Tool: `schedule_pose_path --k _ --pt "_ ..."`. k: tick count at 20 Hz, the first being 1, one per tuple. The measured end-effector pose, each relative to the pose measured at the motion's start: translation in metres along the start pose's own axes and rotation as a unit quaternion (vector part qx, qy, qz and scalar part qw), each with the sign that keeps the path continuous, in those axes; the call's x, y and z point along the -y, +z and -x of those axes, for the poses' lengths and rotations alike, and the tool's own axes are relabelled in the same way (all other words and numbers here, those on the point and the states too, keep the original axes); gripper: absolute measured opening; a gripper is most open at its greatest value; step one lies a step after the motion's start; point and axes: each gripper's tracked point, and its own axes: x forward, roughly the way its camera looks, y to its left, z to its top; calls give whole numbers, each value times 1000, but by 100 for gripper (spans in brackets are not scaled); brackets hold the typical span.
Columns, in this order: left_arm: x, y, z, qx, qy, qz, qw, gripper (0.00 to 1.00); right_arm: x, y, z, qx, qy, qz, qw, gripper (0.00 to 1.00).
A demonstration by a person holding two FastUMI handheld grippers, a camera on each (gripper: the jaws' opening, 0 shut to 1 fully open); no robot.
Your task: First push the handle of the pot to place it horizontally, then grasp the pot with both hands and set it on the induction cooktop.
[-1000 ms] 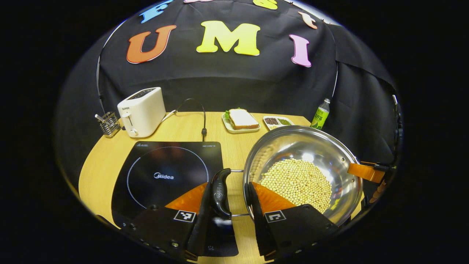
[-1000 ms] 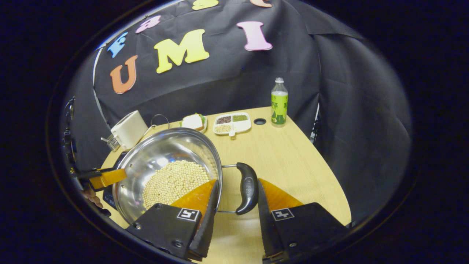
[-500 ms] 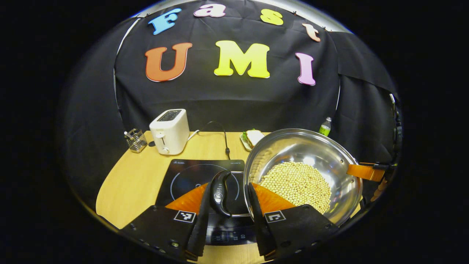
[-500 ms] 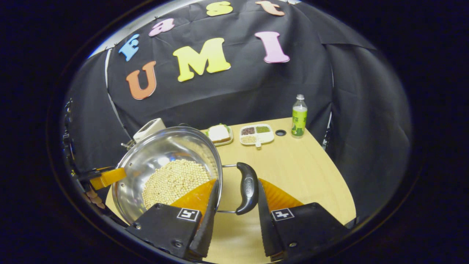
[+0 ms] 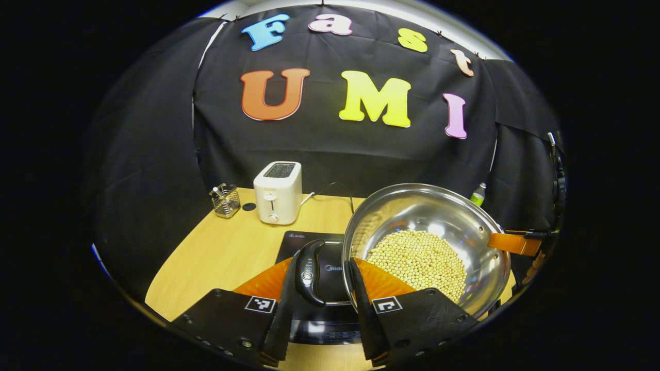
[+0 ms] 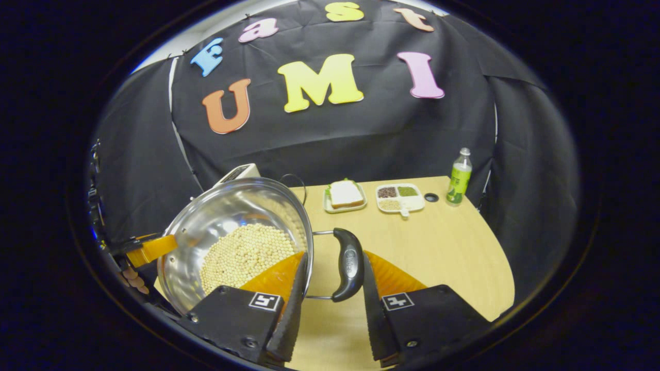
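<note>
Fingers [image 5: 361, 304] of my left gripper [image 5: 319, 304] sit either side of one black pot handle [image 5: 308, 272], though whether both are pressing on it I cannot tell. My right gripper [image 6: 330, 304] straddles the opposite handle [image 6: 348, 265] the same way: its right finger looks to be against the grip, its left finger lies along the pot's rim, and I cannot say both are pinching.

Between my two grippers hangs the pot [image 5: 454, 226], a shiny steel bowl with a heap of pale beans [image 5: 417, 260] in its bottom. Both handles lie level. In the left gripper view the pot is up off the tabletop [image 5: 216, 257], and the cooktop [image 5: 330, 319] shows dark under the left handle and my gripper. From the right gripper view I can see my left gripper's orange finger [image 6: 152, 249] at the pot's far rim, with fingertips [image 6: 131, 275] of my hand below it.

Farther on, near the tabletop's back edge, a white toaster [image 5: 278, 192] stands with a wire caddy [image 5: 225, 200] beside it toward the back left corner. A sandwich plate [image 6: 345, 196] and a divided tray [image 6: 399, 197] sit along the back edge in the right gripper view, and a green bottle [image 6: 459, 178] stands at the back right corner.
</note>
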Motion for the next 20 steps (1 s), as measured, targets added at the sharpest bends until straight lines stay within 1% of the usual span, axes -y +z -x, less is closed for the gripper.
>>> schedule_pose_path --k 3,5,10,13,17,20 --pt "-27 -6 -14 -5 10 15 1000 53 -24 -4 -24 -10 7 11 1000 57" --pt "-43 -10 -24 -9 15 16 1000 53 -37 -3 -41 -12 10 20 1000 57" --pt "-74 -14 -61 -20 27 23 999 53 -61 -4 -92 -21 14 27 999 57" --pt "-85 -22 -87 -32 32 25 999 53 -67 -7 -121 -26 12 28 999 58" --pt "-95 -28 -110 -40 39 22 998 53 -71 -19 -152 -37 15 20 999 58" --pt "-95 -32 -113 -46 39 22 998 53 -70 -25 -162 -42 12 19 999 58"
